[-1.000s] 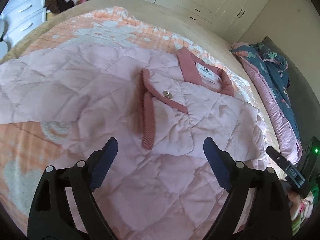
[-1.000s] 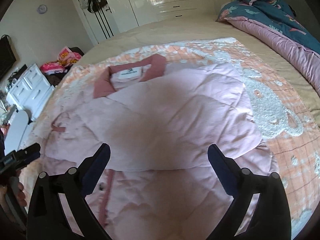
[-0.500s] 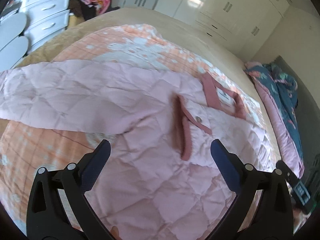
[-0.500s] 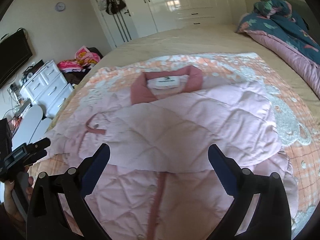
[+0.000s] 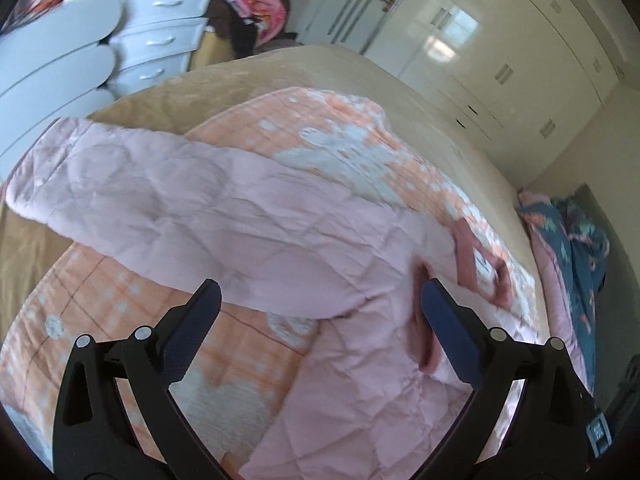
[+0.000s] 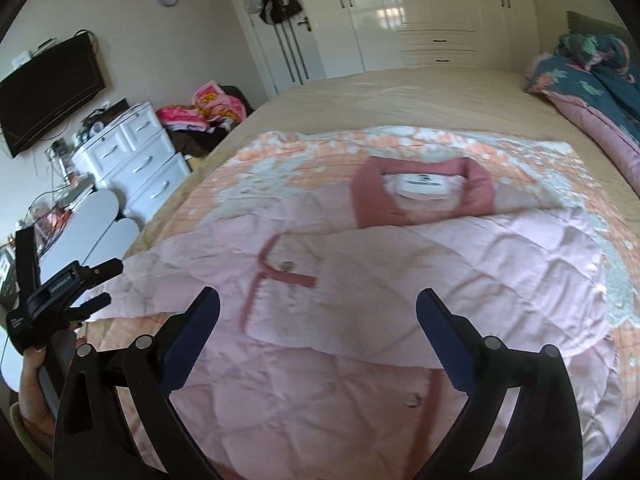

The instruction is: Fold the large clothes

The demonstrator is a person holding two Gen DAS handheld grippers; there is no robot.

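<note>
Jacket (image 6: 400, 280) lies flat, collar pointing away; both jaws wide open, empty.

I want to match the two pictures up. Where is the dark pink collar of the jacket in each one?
Left wrist view: the collar sits at the right, just above the right fingertip of the left gripper.
Right wrist view: the collar lies up the middle, beyond the right gripper.
Shared landmark: the white label inside the collar, small and tilted in the left view.
</note>
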